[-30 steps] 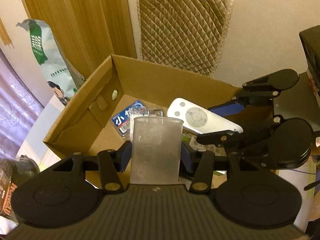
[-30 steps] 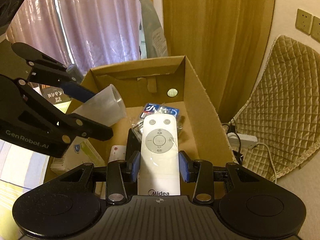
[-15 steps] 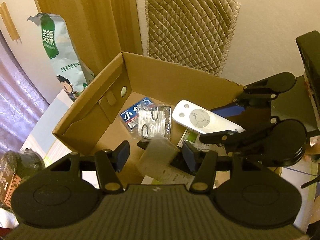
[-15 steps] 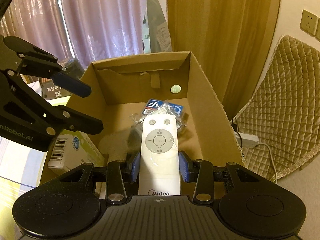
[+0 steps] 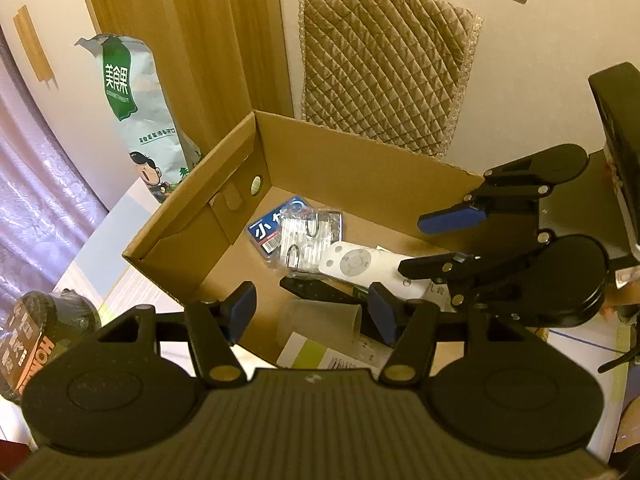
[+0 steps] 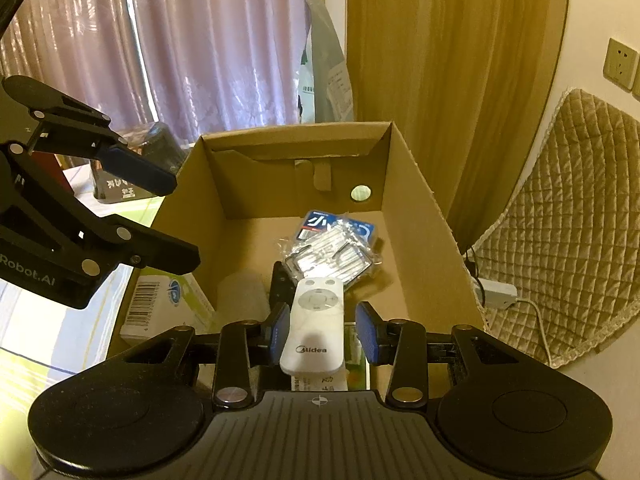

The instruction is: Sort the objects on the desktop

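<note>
Both grippers open, nothing clamped

Left gripper [image 5: 312, 310] has jaws spread wide, blue pads [image 5: 240, 308] clear on both sides; right gripper [image 6: 322, 328] also parted, pads [image 6: 366, 334] not pressing anything; in the left wrist view the right gripper sits far right, angled inward.

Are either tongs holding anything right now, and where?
Nothing held. Left tongs open above the cup; right tongs open, remote lying loose between them.
</note>
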`<act>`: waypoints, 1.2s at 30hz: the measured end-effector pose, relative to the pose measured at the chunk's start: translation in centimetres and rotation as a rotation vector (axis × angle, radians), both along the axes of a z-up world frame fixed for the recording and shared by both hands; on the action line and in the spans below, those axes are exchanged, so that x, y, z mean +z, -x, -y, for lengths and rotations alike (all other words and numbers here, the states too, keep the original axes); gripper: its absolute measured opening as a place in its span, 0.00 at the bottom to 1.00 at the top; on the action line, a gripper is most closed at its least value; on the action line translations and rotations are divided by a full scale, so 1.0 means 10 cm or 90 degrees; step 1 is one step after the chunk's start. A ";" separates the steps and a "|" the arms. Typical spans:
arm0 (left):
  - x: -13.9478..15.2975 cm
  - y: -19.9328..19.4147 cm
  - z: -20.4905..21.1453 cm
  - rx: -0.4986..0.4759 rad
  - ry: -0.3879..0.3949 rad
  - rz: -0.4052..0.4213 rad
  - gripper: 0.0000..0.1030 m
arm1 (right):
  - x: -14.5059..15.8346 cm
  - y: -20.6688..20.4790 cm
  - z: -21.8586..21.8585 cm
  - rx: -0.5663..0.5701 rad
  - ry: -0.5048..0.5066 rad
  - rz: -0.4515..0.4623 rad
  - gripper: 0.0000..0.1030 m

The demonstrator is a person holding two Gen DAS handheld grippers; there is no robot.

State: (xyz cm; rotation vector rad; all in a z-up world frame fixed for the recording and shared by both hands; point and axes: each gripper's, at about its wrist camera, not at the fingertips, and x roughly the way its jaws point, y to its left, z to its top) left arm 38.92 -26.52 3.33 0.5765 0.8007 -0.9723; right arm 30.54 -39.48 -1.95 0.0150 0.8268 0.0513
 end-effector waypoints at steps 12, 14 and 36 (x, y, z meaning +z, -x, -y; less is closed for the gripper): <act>0.09 0.12 -0.14 0.020 0.014 0.006 0.57 | 0.10 0.14 -0.07 0.000 0.005 0.008 0.39; 0.11 0.16 -0.18 0.027 0.019 0.010 0.58 | 0.13 0.17 -0.09 0.000 0.007 0.011 0.39; 0.35 1.02 -0.81 0.248 0.124 0.024 0.99 | 0.55 0.71 0.07 0.028 -0.009 0.079 1.00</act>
